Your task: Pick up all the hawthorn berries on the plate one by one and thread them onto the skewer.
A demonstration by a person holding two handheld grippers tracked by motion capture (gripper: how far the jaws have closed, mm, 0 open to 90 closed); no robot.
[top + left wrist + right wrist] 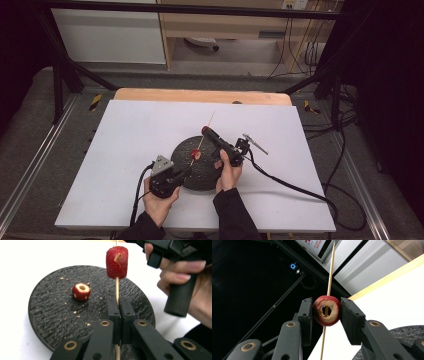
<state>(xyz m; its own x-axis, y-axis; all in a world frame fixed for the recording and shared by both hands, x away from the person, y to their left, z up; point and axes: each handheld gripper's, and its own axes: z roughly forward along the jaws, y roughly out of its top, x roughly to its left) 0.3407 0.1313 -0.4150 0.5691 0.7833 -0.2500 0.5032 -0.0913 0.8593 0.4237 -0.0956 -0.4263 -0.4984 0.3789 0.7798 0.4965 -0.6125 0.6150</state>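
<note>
Threading fruit onto a skewer, mid-step. The left gripper (119, 305) has its fingers (113, 311) pressed together on the lower part of a thin wooden skewer (117, 288), which runs up and out beyond the fingertips. Further along the stick, just past those fingertips, sits a hollowed strawberry piece (117, 262), already pierced. The right gripper (327, 311) has its fingers (306, 315) clamped on opposite sides of that same piece, the cored, pale cut face turned toward its camera and the stick passing through the hole. A second strawberry piece (81, 291), cut face up, lies loose on the black slate plate (47, 315), off to one side of the left fingers and apart from them. The plate rests on the white bench (125, 145).

Judged step: seating the first piece on the stick. The next move likely calls for sliding the fruit along the stick toward the left fingers while keeping the skewer straight, with a light squeeze so the soft flesh does not split, then releasing to fetch the loose piece
</note>
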